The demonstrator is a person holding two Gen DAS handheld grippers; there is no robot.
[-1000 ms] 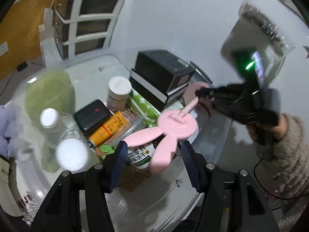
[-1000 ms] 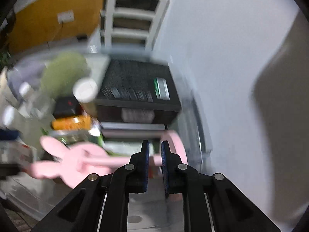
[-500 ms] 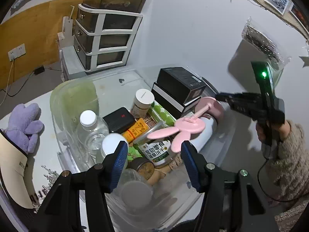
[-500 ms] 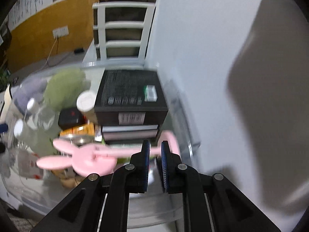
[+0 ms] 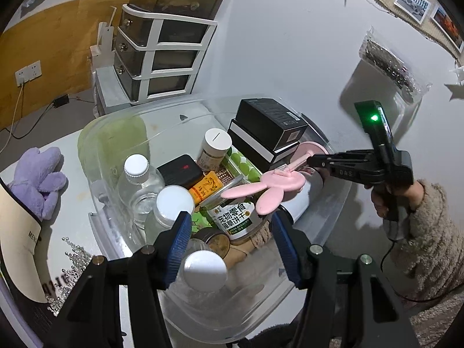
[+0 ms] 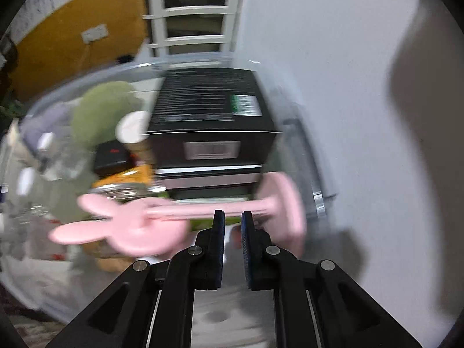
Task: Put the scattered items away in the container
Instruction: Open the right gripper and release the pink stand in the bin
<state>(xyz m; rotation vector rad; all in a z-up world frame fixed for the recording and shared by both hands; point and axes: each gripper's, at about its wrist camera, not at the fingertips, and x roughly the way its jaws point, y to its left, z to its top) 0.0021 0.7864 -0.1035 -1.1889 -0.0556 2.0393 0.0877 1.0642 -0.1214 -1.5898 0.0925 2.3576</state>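
Observation:
A clear plastic bin (image 5: 327, 211) holds bottles, cans, black boxes (image 5: 269, 124) and a green plush (image 5: 113, 139). A pink rabbit-shaped stand (image 5: 272, 185) lies on top of the items in the bin; it also shows in the right wrist view (image 6: 136, 223), blurred. My right gripper (image 6: 232, 217) has its jaws slightly parted just behind the stand's pink stem and no longer clamps it. In the left wrist view the right gripper (image 5: 311, 161) is at the stand's base. My left gripper (image 5: 229, 232) is open and empty above the bin's near end.
A purple plush (image 5: 37, 177) and a beige cap (image 5: 17, 240) lie on the table left of the bin. A white drawer unit (image 5: 162, 58) stands behind it. The white wall is close on the right. Silver beads (image 5: 66, 264) lie near the cap.
The right gripper lowered the pink stand onto the items in the bin and its jaws have parted a little. The left gripper drew back and up from the bin.

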